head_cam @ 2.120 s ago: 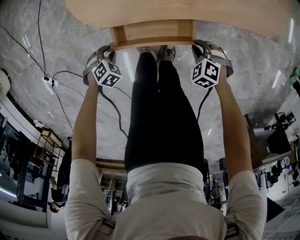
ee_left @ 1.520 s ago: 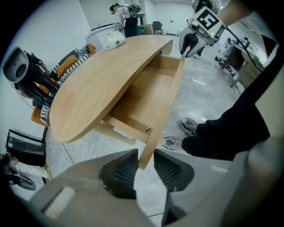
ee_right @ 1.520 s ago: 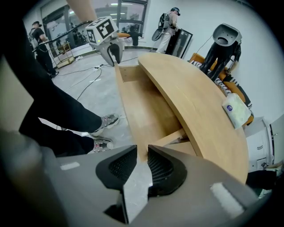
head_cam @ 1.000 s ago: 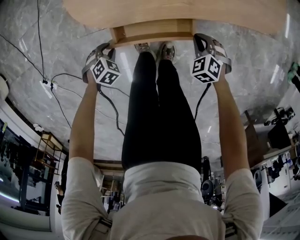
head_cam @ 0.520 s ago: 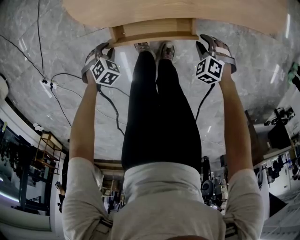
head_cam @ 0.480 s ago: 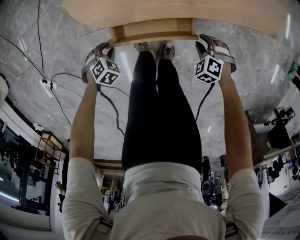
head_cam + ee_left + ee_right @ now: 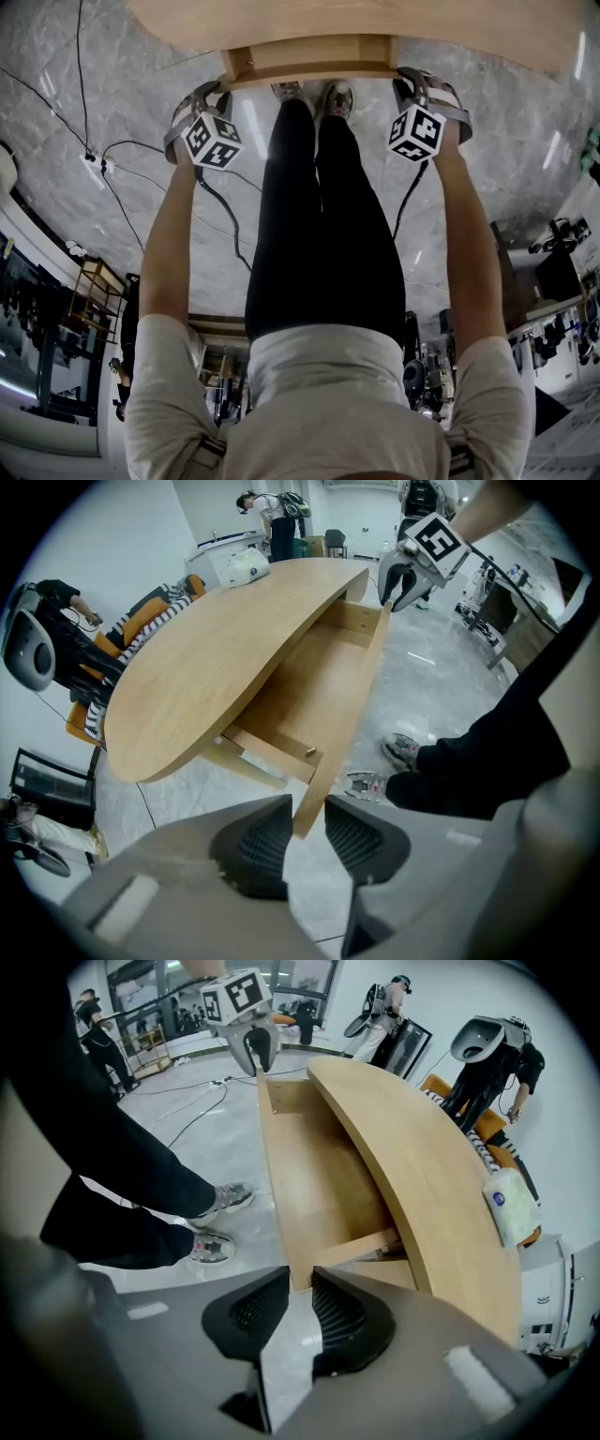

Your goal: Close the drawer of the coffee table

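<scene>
While the head view gives only a thin slice of the drawer (image 7: pixel 309 58) under the rim of the coffee table (image 7: pixel 375 21), both gripper views look along it. They show it pulled well out from under the curved top, with its bare wooden bottom (image 7: pixel 314 691) in sight. The left gripper view alone shows a small metal fitting (image 7: pixel 310 752) on the near side wall. The right gripper view shows a white pack (image 7: pixel 511 1206) lying on the tabletop.

The drawer front (image 7: pixel 354 710) runs as a straight board from one gripper to the other, standing clear of the table's rounded edge. Just beside it on the person's side, two shoes (image 7: pixel 384 769) stand on the marble floor (image 7: pixel 506 159), between the grippers. A cable (image 7: pixel 122 155) lies on the floor, off to the left and well apart.

The left gripper (image 7: pixel 307 812) points steeply down at one end of the front, and its pads pinch the board's corner. The right gripper (image 7: pixel 301 1283) stands at the other end. Its jaws are closing and have narrowed to a slim gap with the board's corner between them. The pads are close to its faces but not seen to press.
</scene>
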### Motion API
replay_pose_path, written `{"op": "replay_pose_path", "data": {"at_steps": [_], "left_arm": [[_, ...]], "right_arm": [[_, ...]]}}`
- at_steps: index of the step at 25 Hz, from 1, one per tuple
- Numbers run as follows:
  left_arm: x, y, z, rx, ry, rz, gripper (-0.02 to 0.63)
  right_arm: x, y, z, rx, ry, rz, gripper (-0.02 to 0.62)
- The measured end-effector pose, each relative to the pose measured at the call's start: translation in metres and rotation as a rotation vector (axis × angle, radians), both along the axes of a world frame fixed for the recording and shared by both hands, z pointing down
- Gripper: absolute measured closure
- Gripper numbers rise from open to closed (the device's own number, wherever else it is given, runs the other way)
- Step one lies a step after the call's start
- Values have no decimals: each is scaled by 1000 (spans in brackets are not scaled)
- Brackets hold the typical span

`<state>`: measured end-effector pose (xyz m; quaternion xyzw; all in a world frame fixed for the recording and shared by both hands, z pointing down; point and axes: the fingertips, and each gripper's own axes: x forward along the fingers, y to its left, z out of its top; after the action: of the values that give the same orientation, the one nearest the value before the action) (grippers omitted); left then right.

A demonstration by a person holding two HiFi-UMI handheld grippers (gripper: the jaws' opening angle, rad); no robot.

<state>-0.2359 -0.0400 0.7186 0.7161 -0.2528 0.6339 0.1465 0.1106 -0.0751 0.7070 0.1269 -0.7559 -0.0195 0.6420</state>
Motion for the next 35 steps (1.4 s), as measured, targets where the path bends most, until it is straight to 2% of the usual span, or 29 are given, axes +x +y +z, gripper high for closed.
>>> {"op": "replay_pose_path", "data": {"at_steps": [24,35], "left_arm": [[-1,-21,-1,17,11,4,472],[-2,-37,-4,35,19,-61,468]], "right_arm": [[-1,-22,-2,30,3,19,509],[-2,-41,-5,60,-12,68,506]]}}
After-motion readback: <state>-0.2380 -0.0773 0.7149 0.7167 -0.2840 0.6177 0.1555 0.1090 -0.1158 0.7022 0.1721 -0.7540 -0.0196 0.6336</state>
